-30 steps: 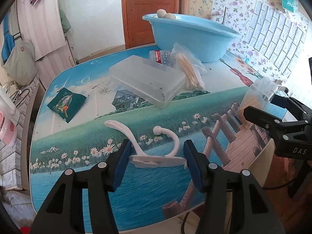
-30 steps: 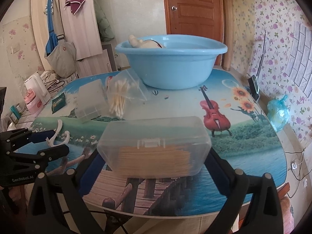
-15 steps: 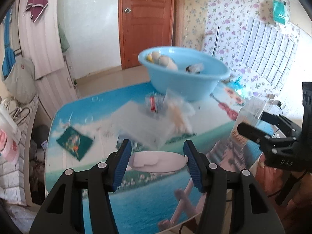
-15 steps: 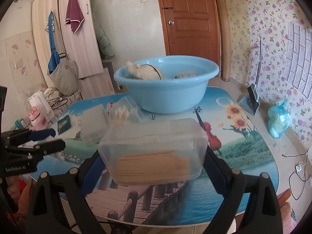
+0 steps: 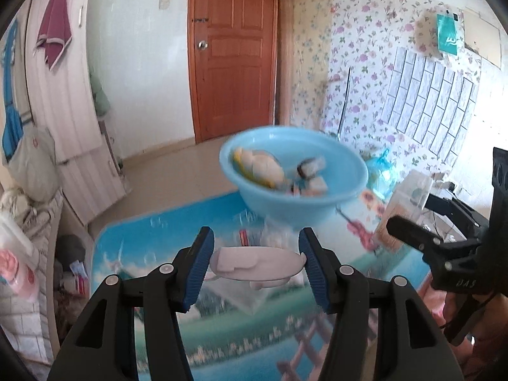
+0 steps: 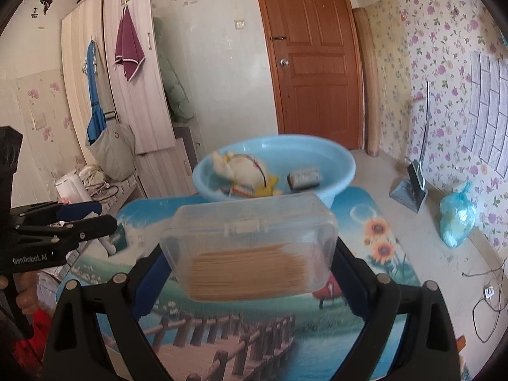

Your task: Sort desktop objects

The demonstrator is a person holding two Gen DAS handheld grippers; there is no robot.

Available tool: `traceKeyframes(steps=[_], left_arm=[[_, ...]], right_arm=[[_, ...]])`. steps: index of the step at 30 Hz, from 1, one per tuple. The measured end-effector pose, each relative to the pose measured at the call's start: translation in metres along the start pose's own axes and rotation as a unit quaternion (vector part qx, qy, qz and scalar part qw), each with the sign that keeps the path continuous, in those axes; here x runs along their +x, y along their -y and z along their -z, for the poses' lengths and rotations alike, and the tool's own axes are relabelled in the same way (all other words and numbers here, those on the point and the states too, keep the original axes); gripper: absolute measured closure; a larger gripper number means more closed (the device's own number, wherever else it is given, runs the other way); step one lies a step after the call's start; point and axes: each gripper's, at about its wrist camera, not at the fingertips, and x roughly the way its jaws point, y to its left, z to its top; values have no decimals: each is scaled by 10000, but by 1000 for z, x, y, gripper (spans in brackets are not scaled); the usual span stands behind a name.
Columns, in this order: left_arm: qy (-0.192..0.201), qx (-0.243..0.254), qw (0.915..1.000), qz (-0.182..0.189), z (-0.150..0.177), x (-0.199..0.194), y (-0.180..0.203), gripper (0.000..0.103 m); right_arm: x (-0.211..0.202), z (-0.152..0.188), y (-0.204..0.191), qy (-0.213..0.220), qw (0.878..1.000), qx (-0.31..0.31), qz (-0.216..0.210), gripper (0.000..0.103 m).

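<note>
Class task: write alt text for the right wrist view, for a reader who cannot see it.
The right hand-held gripper holds a clear plastic box of wooden sticks above a scenic printed table. Behind it a blue basin holds a plush toy.

I see a glossy white plastic hook [image 5: 257,265], a clear smooth plastic box [image 6: 250,241] of wooden sticks, a shiny blue plastic basin [image 6: 336,171], and behind it a varnished wood door [image 6: 317,57].

Left tongs [image 5: 255,262] clamped narrow; right tongs [image 6: 250,254] clamped wide.
</note>
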Motion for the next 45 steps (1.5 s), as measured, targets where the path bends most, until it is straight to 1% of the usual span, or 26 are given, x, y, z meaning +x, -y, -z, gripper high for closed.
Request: traceKeyframes(steps=[3,9,15,20,25,26,27,29,31,33,39,41,43,45], left_arm=[[91,27,9999,37,-18,10,3,48],[124,95,9998,124,-44,36,13,48],[45,205,9994,261,-64,76,31,48],[-61,343,9984,442,-73,105,39,48],[-149,420,9977,514,-71,121,43,47],[-184,445,9974,544,-70,123,43,44],[-222,485,9969,571,-69,124,43,37],[-236,558,9970,483,-67,127,42,32],[-280,509,9971,494,-66,128,38,28],[-303,445,9973,502,-65,128,35,26],[-292,389,9982,355,-56,118,23,24],[-323,308,9986,295,-51,115,16,22],[-355,228,9988,265,-45,111,9,18],[-381,170,9990,188,-38,105,1,17]], right_arm=[[3,-12,5,104,9999,-38,10,8],[18,-30,17,187,9998,-12,-10,8],[40,-44,31,216,9998,-42,-20,8],[63,-52,43,174,9998,-51,14,8],[78,-56,53,163,9999,-15,45,8],[80,-56,55,158,9999,4,47,8],[83,-56,56,141,9999,19,46,8],[88,-56,58,99,9999,47,37,8],[90,-56,59,96,9999,38,32,8],[91,-55,58,112,9999,10,43,8],[94,-55,53,80,9999,-62,72,7],[95,-54,51,50,9999,-93,85,7],[97,-55,47,-25,9998,-169,68,5],[99,-55,42,-100,9996,-230,133,4]])
